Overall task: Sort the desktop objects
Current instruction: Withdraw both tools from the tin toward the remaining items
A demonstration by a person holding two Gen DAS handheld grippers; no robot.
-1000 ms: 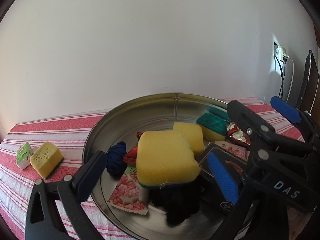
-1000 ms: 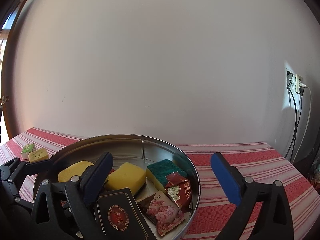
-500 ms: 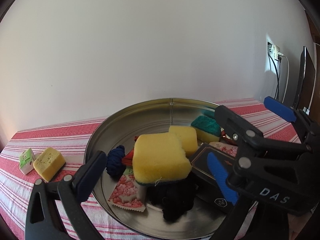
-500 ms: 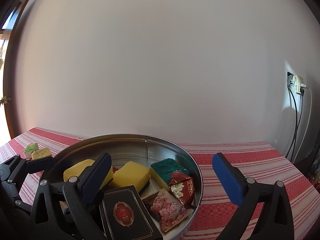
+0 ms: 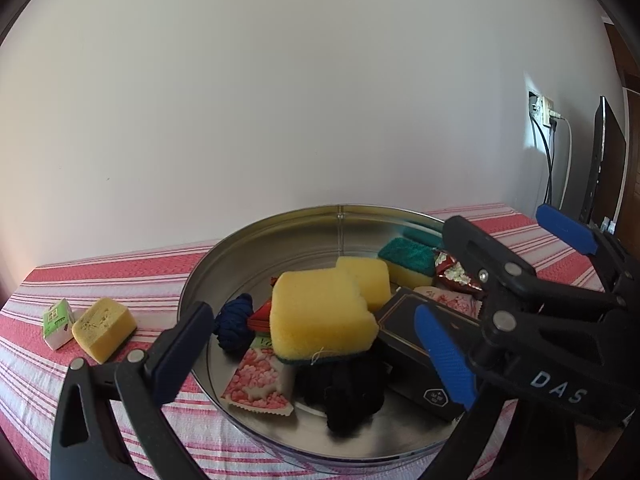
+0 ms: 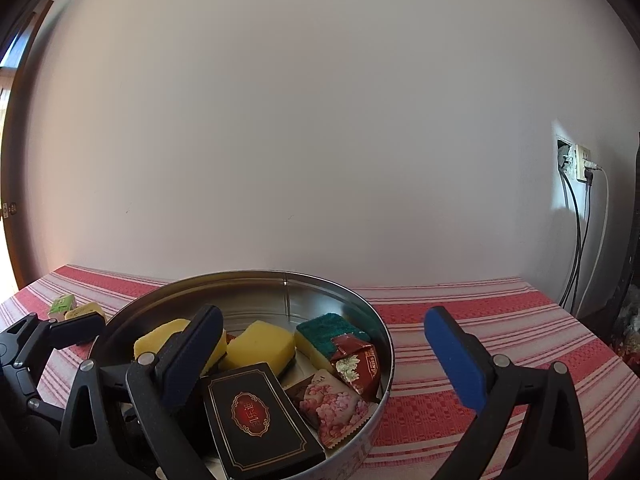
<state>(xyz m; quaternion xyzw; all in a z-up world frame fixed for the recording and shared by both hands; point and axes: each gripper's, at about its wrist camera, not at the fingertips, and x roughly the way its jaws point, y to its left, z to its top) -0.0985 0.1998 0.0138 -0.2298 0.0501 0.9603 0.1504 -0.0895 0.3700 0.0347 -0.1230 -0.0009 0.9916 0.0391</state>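
Both grippers' jaws spread; yellow sponge point(image 5: 320, 316) half hides dark bundle point(image 5: 344, 392).

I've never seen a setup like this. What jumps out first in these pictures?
A round metal tin on a red-striped tablecloth, heaped with yellow sponges, candy packets and a black box. Two black grippers with blue-padded jaws, both open, frame it. Left of the tin lie a loose sponge and a small green carton.
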